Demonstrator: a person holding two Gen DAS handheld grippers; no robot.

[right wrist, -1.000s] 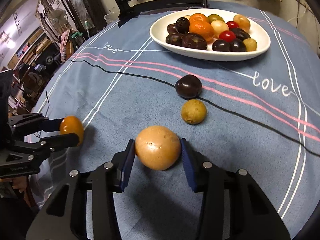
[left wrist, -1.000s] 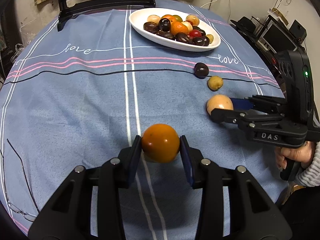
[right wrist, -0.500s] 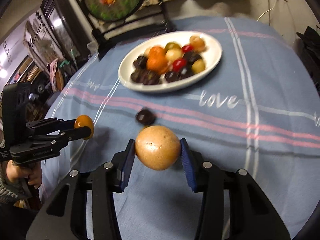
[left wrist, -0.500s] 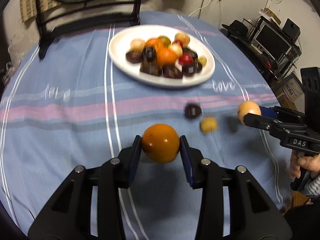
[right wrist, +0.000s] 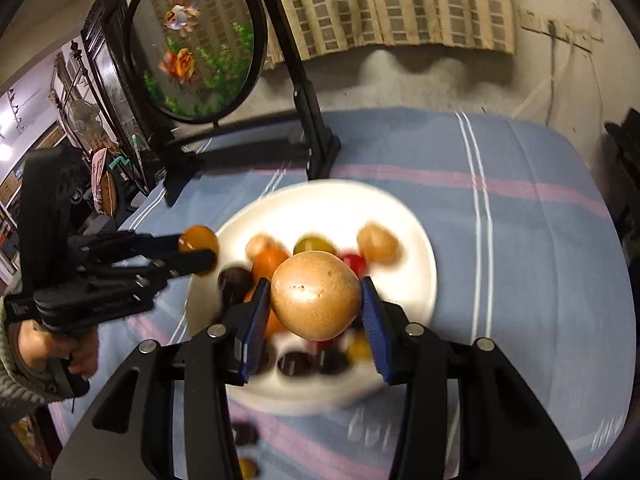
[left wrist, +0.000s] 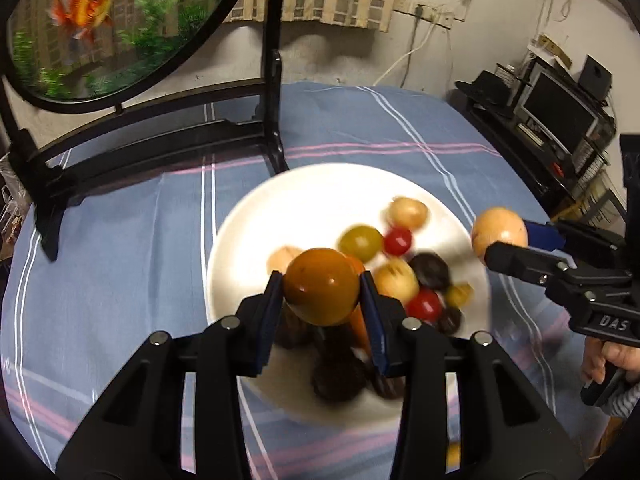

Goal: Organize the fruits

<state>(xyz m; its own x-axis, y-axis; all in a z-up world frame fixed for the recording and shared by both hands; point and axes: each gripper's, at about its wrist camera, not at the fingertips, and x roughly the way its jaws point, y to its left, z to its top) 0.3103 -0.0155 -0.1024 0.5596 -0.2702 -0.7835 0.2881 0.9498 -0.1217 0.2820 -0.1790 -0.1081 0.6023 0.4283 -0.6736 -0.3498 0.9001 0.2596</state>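
My left gripper is shut on an orange fruit and hangs above the near half of the white plate. The plate holds several fruits: dark plums, red, yellow and tan ones, all blurred. My right gripper is shut on a larger tan fruit, also over the white plate. In the left wrist view the right gripper comes in from the right with the tan fruit at the plate's right rim. In the right wrist view the left gripper holds the orange fruit at the plate's left rim.
A black stand with a round goldfish picture stands on the blue striped cloth behind the plate. A dark plum and a small yellow fruit lie on the cloth near me. Shelves with electronics are off the table's right.
Both grippers have travelled forward and up from the near cloth to above the plate, each still carrying its fruit. The plum and yellow fruit stayed behind on the cloth.
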